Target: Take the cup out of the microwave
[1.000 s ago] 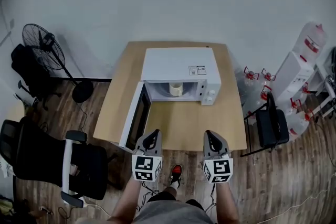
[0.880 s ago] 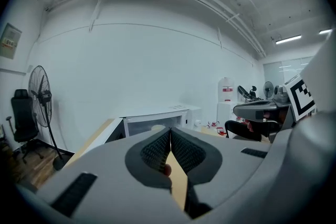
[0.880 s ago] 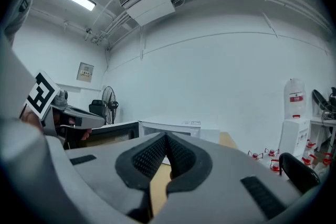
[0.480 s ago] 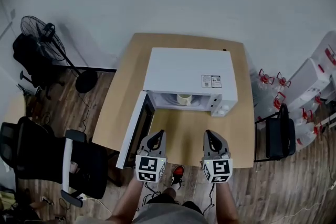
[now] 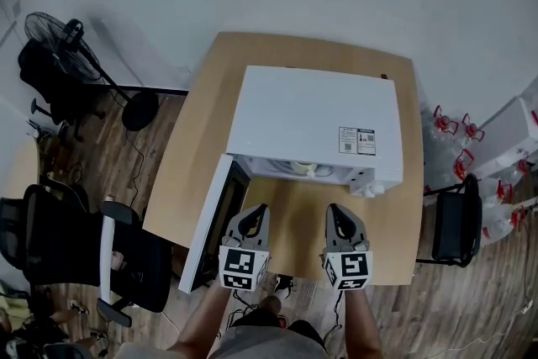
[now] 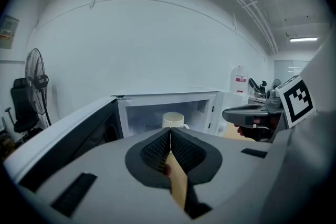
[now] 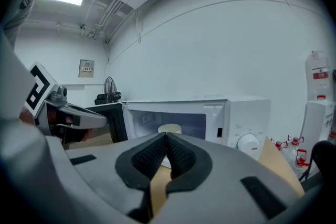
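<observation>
Head view: a white microwave [image 5: 315, 118] stands on a light wooden table [image 5: 189, 181] with its door [image 5: 214, 219] swung open to the left. The cup [image 5: 303, 170], cream-coloured, stands upright inside the cavity, and only its rim shows below the microwave's top edge. A printed label [image 5: 357, 140] bearing a square code lies on the top near the right front corner; its print is too small to read. The left gripper [image 5: 256, 210] and the right gripper [image 5: 338, 210] hover side by side over the table in front of the open cavity, apart from the cup. Each carries a cube with black-and-white square markers.

Left gripper view: the jaws are pressed together with nothing between them, and the cup stands straight ahead.

Right gripper view: the jaws are likewise clenched on nothing. A round dial [image 7: 248, 142] sits on the control panel. A wall notice [image 7: 86, 68] and a water jug's red label [image 7: 319, 75] are both illegible.
</observation>
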